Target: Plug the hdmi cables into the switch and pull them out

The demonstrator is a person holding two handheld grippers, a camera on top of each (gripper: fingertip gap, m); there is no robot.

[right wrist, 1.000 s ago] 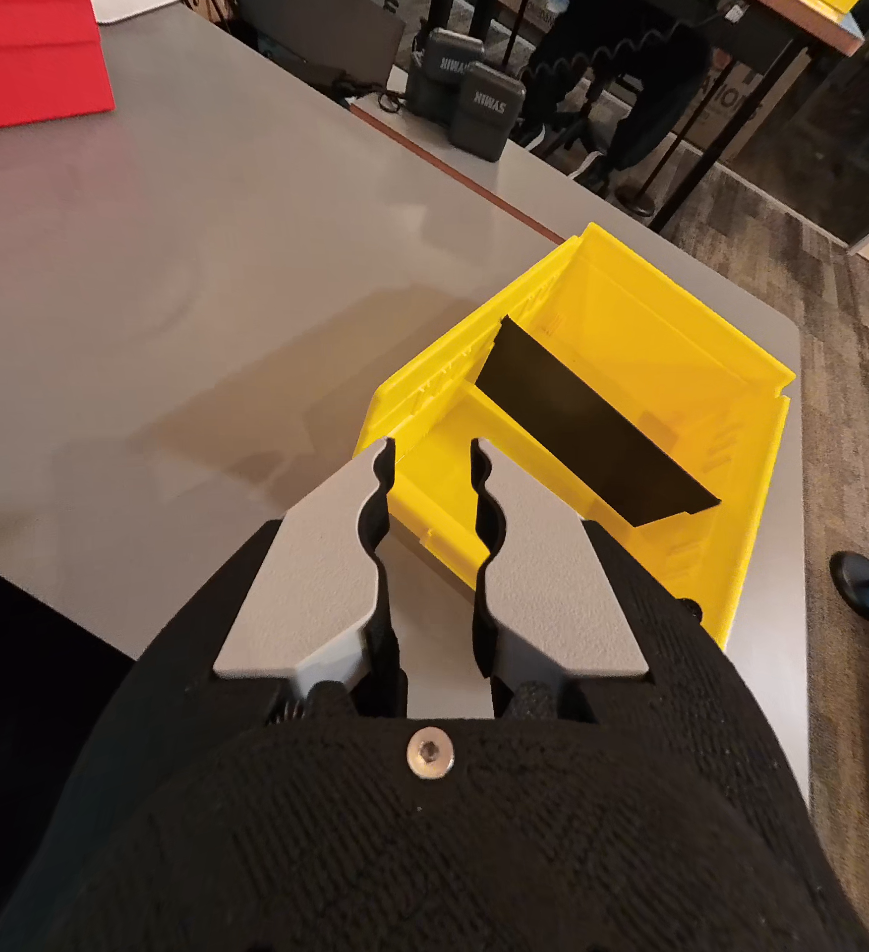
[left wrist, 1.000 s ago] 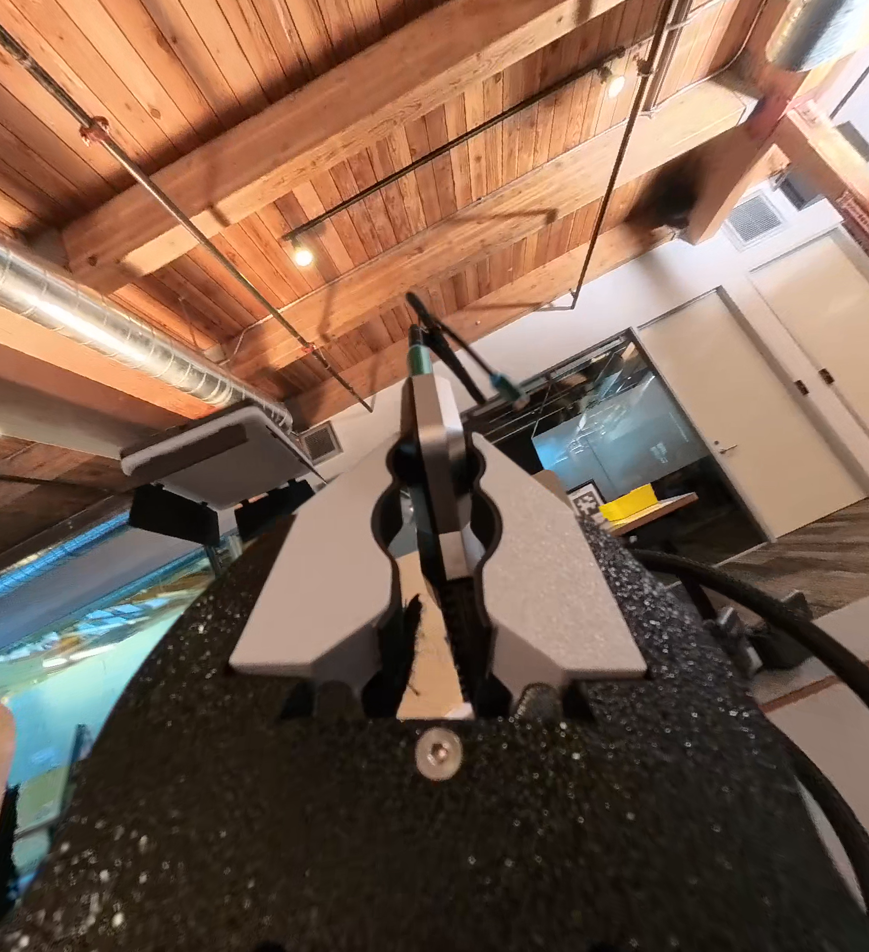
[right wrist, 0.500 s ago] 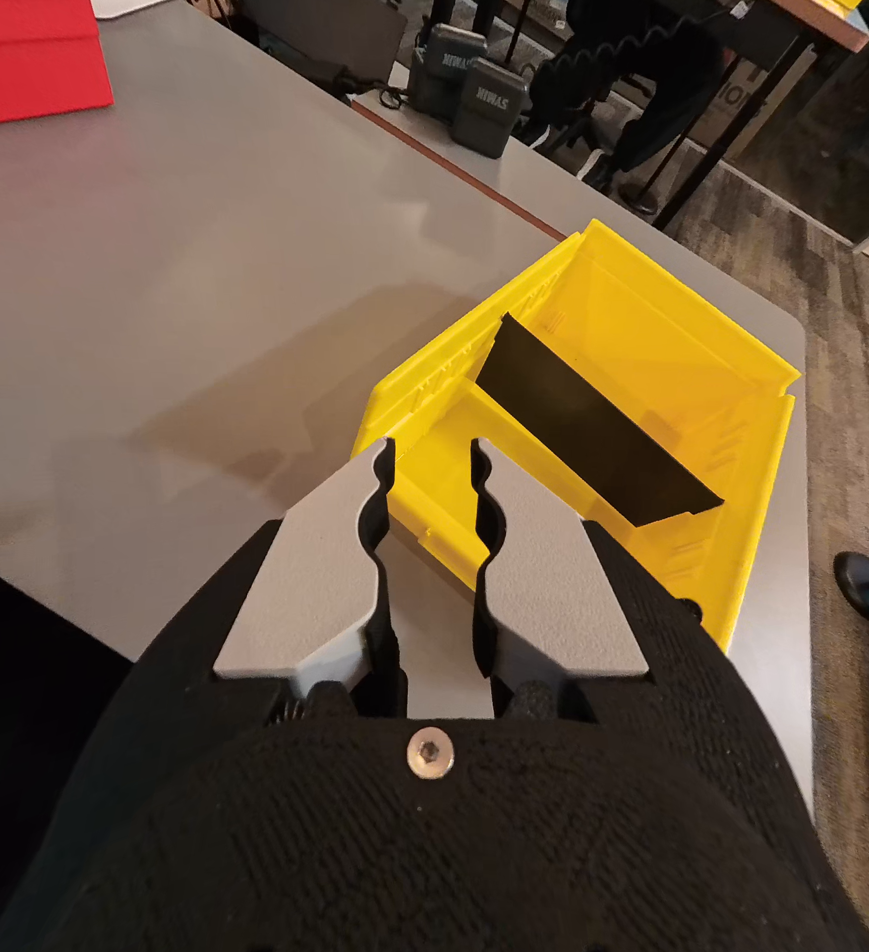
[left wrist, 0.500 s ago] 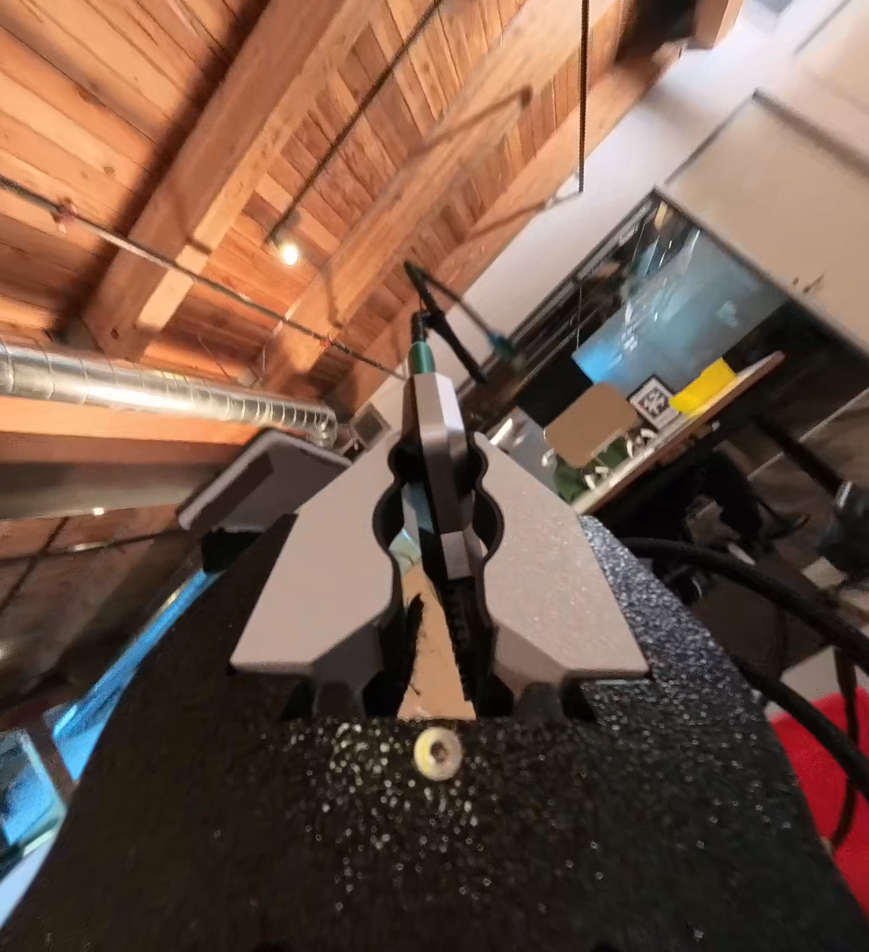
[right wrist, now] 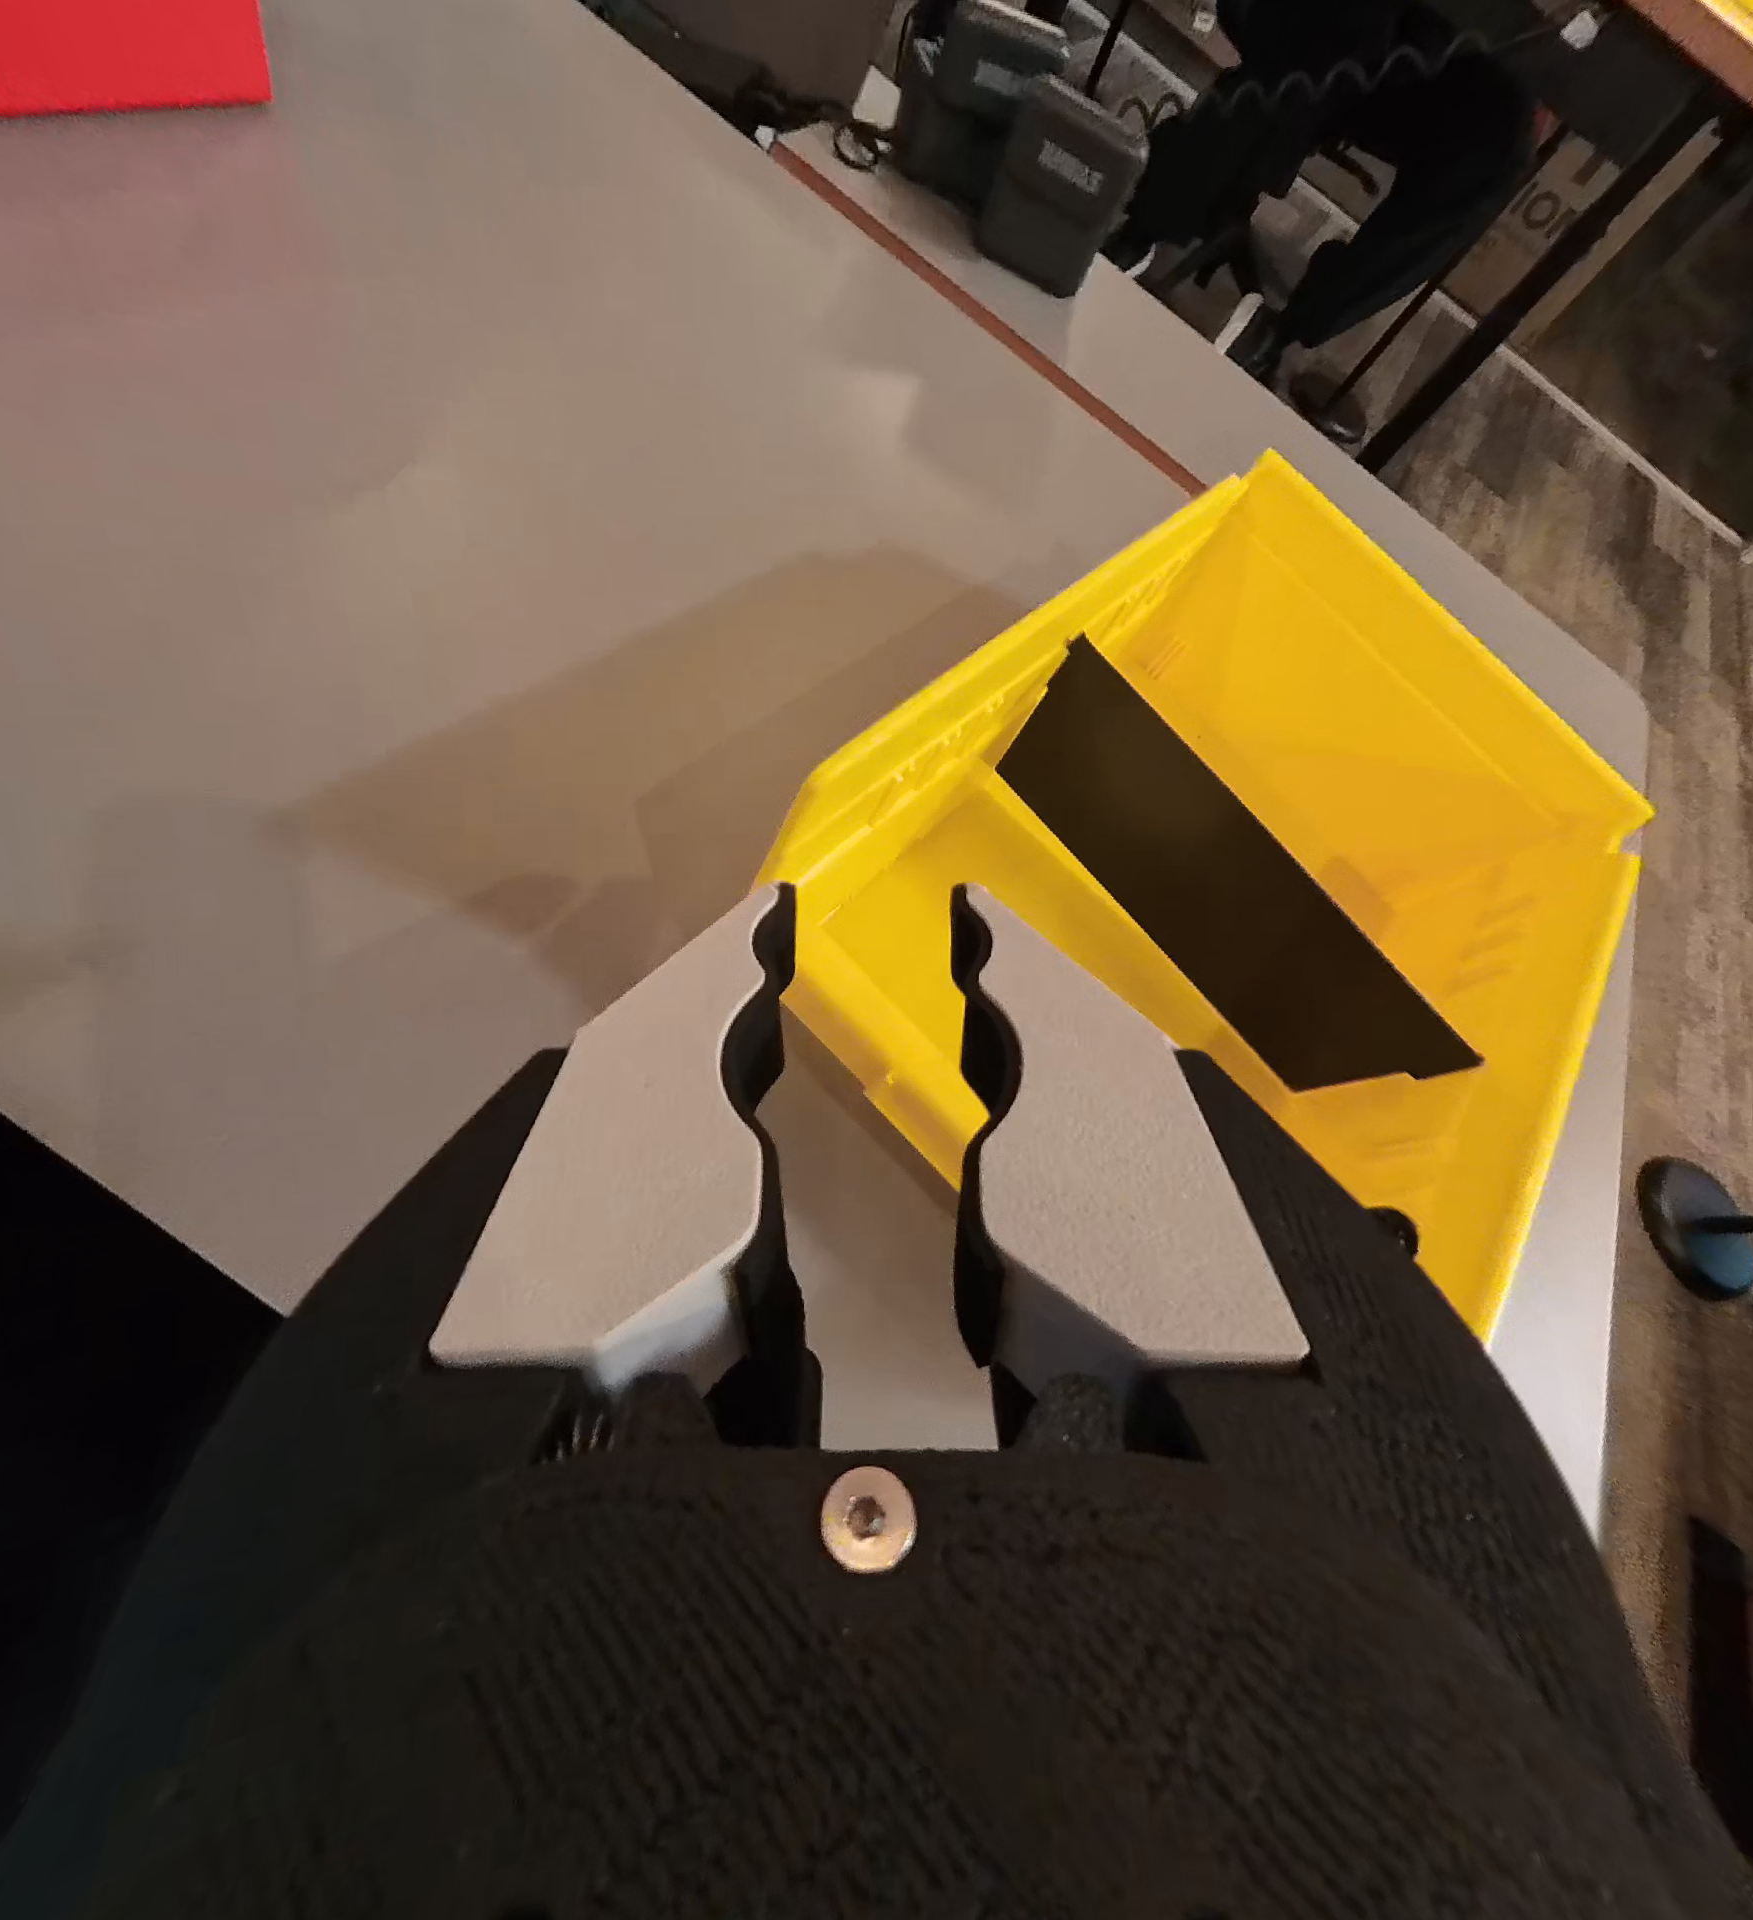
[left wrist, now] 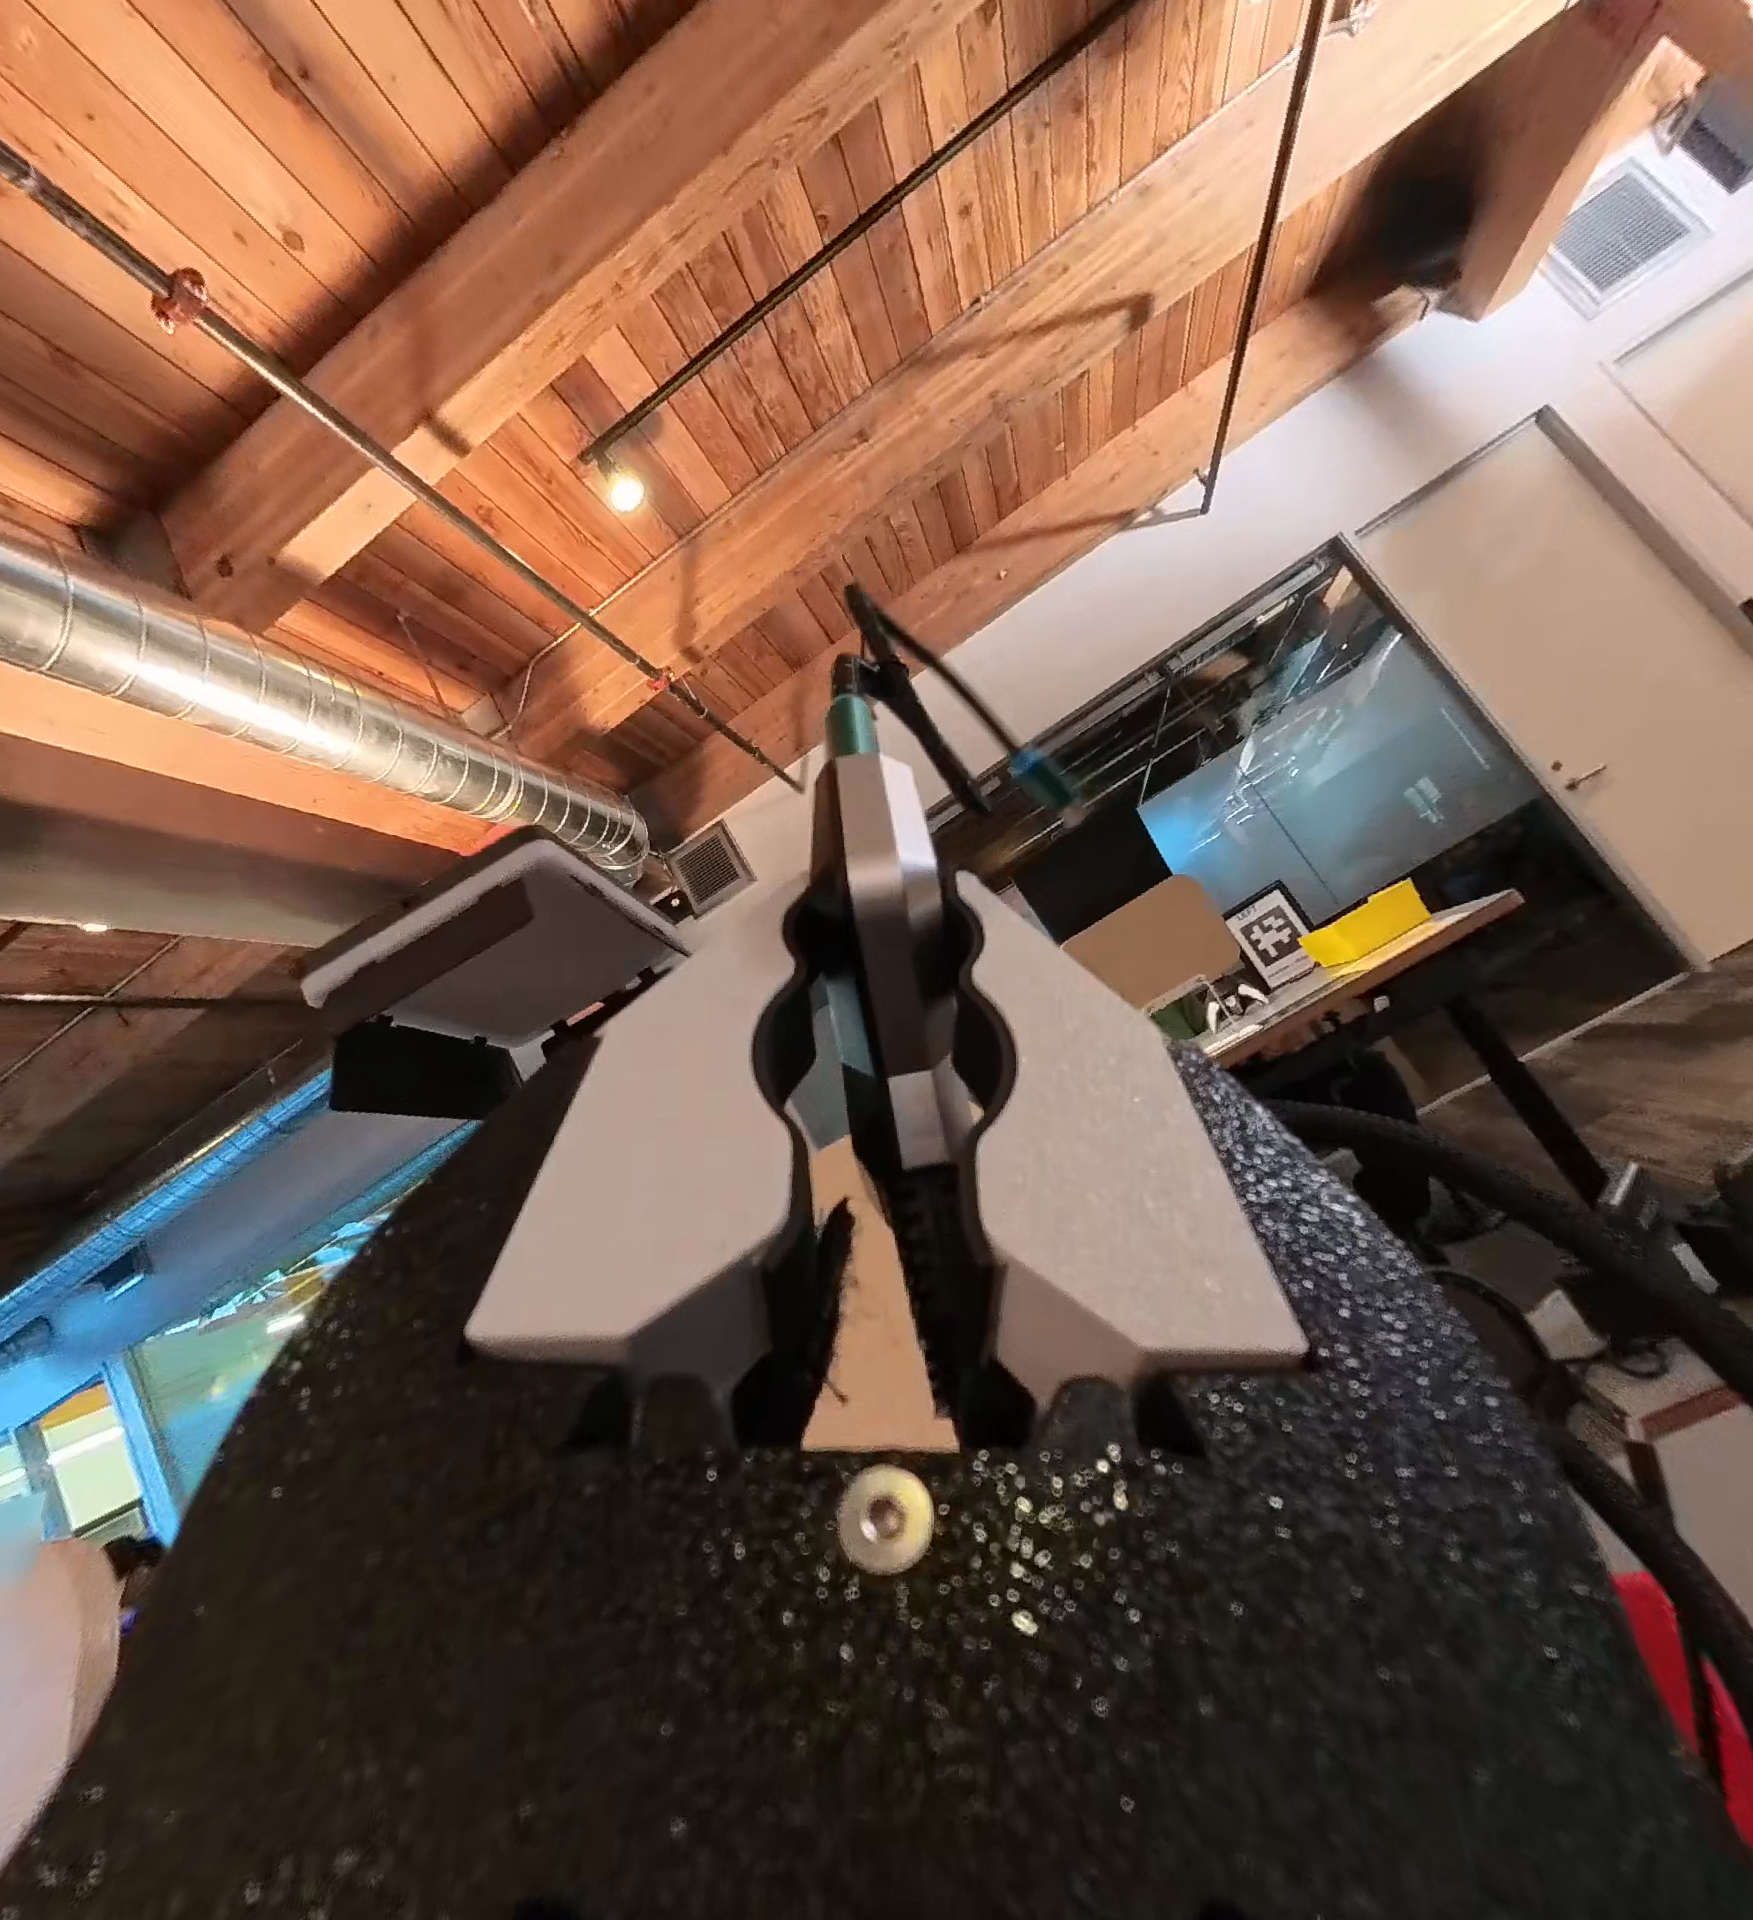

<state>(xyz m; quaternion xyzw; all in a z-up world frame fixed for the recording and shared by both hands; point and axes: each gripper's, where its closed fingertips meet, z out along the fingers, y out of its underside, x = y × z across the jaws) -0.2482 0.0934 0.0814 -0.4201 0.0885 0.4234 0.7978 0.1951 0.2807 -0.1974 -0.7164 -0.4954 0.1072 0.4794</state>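
Observation:
In the left wrist view my left gripper [left wrist: 882, 904] points up at the ceiling and is shut on a thin grey switch [left wrist: 877, 862], seen edge-on. A green-collared plug [left wrist: 851, 722] sits in the switch's top end and its black cable [left wrist: 939, 691] arcs to the right. A second plug with a blue collar [left wrist: 1043, 777] hangs free beside it. In the right wrist view my right gripper [right wrist: 872, 894] is open and empty, low over the grey table [right wrist: 332, 520], at the near corner of a yellow bin [right wrist: 1319, 748].
The yellow bin holds a black divider [right wrist: 1215, 873]. A red sheet [right wrist: 72, 52] lies at the table's far left and black cases [right wrist: 1038, 166] stand behind it. A thick black hose [left wrist: 1578, 1247] runs at the right of the left wrist view. My right fingertips sit around 55 cm from my left ones.
The left gripper rolled to one side and then back to nearly its earlier pose, still holding the switch. The right gripper has barely moved and stays open.

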